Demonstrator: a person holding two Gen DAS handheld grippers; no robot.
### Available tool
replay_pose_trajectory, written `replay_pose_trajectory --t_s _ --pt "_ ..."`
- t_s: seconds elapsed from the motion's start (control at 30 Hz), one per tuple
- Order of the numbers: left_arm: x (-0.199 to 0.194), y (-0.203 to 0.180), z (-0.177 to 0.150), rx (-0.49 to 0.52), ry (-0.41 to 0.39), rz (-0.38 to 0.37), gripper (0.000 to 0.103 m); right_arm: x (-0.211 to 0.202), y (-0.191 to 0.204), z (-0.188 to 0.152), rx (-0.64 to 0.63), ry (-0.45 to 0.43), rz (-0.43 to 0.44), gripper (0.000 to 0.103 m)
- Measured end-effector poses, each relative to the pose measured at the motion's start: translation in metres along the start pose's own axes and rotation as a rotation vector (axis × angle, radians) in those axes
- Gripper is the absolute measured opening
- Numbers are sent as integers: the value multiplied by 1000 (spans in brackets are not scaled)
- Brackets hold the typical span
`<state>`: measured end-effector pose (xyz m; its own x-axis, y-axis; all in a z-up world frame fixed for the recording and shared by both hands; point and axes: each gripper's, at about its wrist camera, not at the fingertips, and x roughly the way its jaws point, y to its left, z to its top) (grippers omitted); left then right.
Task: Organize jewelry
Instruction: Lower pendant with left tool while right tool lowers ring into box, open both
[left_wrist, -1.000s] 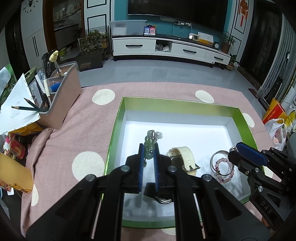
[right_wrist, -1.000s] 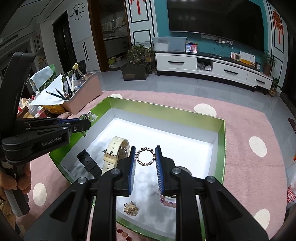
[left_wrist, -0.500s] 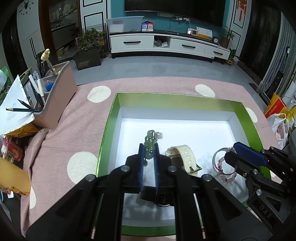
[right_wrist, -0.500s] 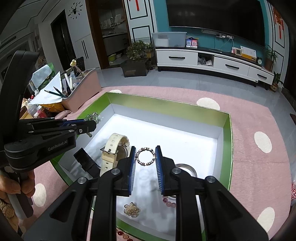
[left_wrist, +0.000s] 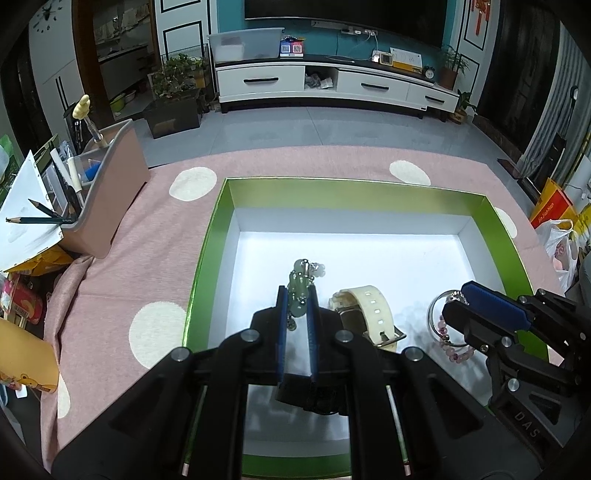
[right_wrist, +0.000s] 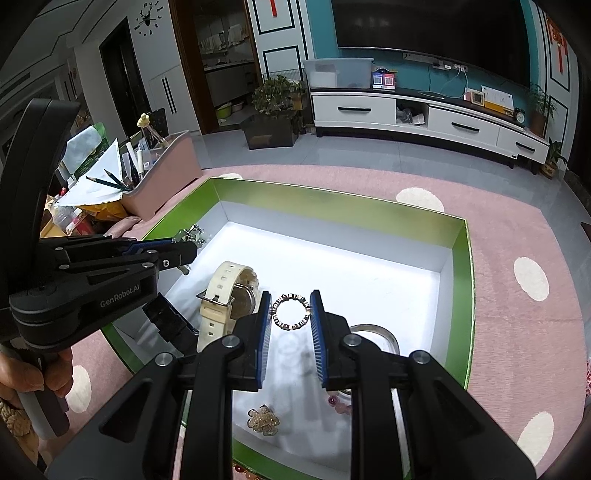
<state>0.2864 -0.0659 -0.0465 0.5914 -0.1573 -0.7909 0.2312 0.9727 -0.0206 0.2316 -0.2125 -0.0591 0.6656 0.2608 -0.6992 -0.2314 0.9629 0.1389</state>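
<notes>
My left gripper (left_wrist: 297, 295) is shut on a pale green jade bead bracelet (left_wrist: 301, 284) and holds it above the left part of the green-walled white box (left_wrist: 221, 221). My right gripper (right_wrist: 290, 306) is shut on a small dark beaded ring bracelet (right_wrist: 290, 311) and holds it over the box's middle (right_wrist: 458, 266). In the box lie a cream watch (left_wrist: 365, 308), a silver bangle (right_wrist: 380, 332), a pink bead bracelet (left_wrist: 452, 347) and a gold chain clump (right_wrist: 263, 421). The right gripper also shows in the left wrist view (left_wrist: 458, 306), and the left gripper in the right wrist view (right_wrist: 184, 251).
The box sits on a pink cloth with white dots (left_wrist: 110, 302). A pink organizer bin with pencils and papers (left_wrist: 107, 192) stands at the left. Bags (left_wrist: 554, 218) lie at the right. A black object (right_wrist: 168, 325) lies by the watch.
Both grippers have risen and drawn back a little, keeping their bracelets; the box looks slightly farther away. Nothing was let go.
</notes>
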Motion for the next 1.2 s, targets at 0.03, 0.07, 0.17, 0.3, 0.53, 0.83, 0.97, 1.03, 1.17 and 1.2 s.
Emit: replay_pose_trajectory --t_s 0.03,0.07,0.17,0.3,0.53,0.83,0.97,1.03,1.17,1.2 --pt "1 0 0 1 2 1 9 1 -1 0 2 2 0 21" --pt "2 0 0 2 4 1 9 1 -1 1 4 4 0 21" --pt "5 0 1 4 10 4 9 3 -2 1 8 11 1 21" --pt "9 0 1 6 22 8 9 7 -2 2 9 19 2 21" --pt "14 -1 0 6 30 9 10 10 -2 2 15 28 7 21" --pt "19 -1 -1 9 39 15 10 12 -4 1 22 38 3 21" --pt "21 -1 -2 9 44 17 10 13 -4 1 26 40 3 21" --pt "23 0 -2 8 46 17 10 14 -4 1 27 41 4 21" --pt "24 0 -3 7 47 17 10 15 -5 1 28 42 4 21" --pt "24 -1 -3 7 47 17 10 15 -5 1 28 42 3 21"
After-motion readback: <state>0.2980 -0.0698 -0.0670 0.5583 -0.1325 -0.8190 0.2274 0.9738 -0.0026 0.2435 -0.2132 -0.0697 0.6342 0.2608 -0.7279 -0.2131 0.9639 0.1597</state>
